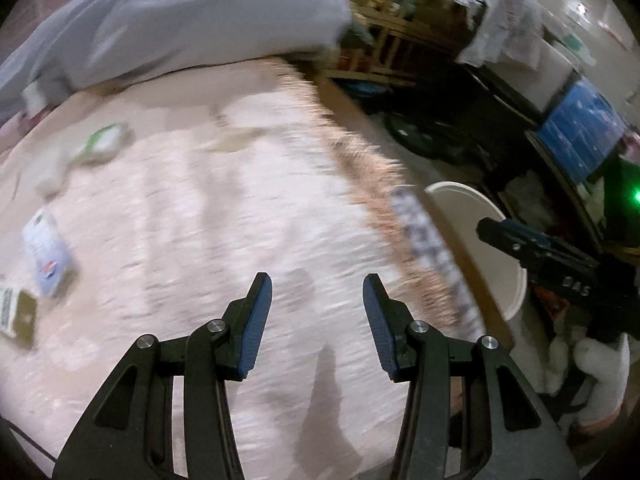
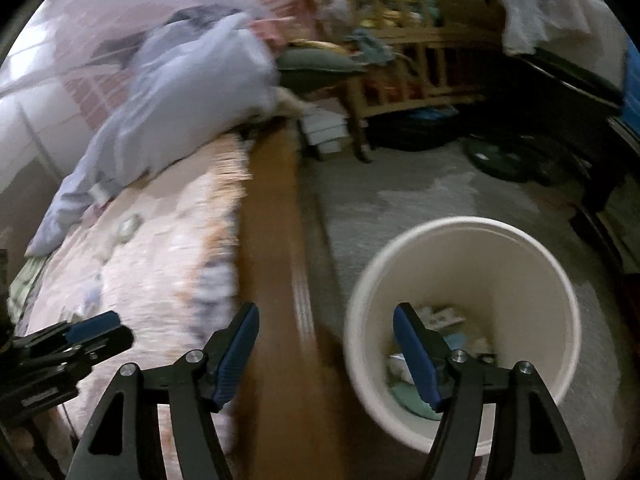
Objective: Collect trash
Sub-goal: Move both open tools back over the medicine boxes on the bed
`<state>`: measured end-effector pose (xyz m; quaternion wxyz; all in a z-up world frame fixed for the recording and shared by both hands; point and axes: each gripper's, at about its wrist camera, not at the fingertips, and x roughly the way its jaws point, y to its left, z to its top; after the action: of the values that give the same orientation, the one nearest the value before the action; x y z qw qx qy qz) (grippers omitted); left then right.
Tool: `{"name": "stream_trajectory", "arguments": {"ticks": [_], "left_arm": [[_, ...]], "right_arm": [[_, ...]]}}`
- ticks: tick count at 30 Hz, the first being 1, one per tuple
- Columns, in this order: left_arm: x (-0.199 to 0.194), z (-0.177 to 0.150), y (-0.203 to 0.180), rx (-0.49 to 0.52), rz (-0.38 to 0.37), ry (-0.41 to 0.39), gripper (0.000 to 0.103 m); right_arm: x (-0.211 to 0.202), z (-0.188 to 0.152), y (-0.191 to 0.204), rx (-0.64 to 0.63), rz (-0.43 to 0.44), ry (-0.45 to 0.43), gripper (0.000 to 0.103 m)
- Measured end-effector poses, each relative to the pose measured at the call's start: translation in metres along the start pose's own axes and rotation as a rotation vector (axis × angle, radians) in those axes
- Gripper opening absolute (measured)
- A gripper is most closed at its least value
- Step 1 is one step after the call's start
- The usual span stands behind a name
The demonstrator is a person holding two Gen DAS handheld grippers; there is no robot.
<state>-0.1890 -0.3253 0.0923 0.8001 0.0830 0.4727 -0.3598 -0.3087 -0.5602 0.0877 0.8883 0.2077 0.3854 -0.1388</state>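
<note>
hanging between drops, both jaws released and empty: left gripper (image 1: 317, 312) over the bed (image 1: 208, 208), right gripper (image 2: 326, 344) beside the white bin (image 2: 560, 280) on the floor. probably calling next for reaching to the blue-and-white wrapper (image 1: 47, 252) or green-edged packet (image 1: 102, 144) lying on the bed, then carrying it to the bin.

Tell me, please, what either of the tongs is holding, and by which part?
Nothing: the left tongs and right tongs both stand open and empty.

A white round bin (image 2: 532, 264) stands upright on the floor, its mouth open just beyond the right jaws, holding crumpled wrappers (image 2: 436, 316) (blurred). On the bed, left of the left jaws, lie 3 scraps: green-edged packet (image 1: 105, 142), bluish wrapper (image 1: 47, 254), olive packet (image 1: 18, 312).
</note>
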Motion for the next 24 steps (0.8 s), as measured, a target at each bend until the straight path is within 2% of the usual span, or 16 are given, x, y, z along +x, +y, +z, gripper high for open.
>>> {"name": "stream_trajectory", "arguments": {"ticks": [5, 9, 12, 18, 21, 24], "left_arm": [[-0.017, -0.01, 0.066, -0.075, 0.074, -0.004, 0.046], [-0.028, -0.009, 0.128, -0.18, 0.131, -0.012, 0.046], [-0.035, -0.006, 0.178, -0.265, 0.181, -0.016, 0.046], [-0.035, -0.004, 0.247, -0.381, 0.252, -0.009, 0.046], [-0.031, -0.006, 0.266, -0.403, 0.24, 0.002, 0.045], [-0.037, -0.012, 0.268, -0.374, 0.203, 0.015, 0.045]], "right_arm": [[0.01, 0.003, 0.054, -0.065, 0.089, 0.021, 0.069], [0.024, 0.005, 0.103, -0.124, 0.175, 0.055, 0.069], [0.034, 0.005, 0.134, -0.171, 0.206, 0.073, 0.07], [0.059, 0.005, 0.19, -0.232, 0.274, 0.116, 0.07], [0.07, 0.003, 0.213, -0.259, 0.294, 0.137, 0.07], [0.08, 0.003, 0.236, -0.288, 0.308, 0.156, 0.07]]}}
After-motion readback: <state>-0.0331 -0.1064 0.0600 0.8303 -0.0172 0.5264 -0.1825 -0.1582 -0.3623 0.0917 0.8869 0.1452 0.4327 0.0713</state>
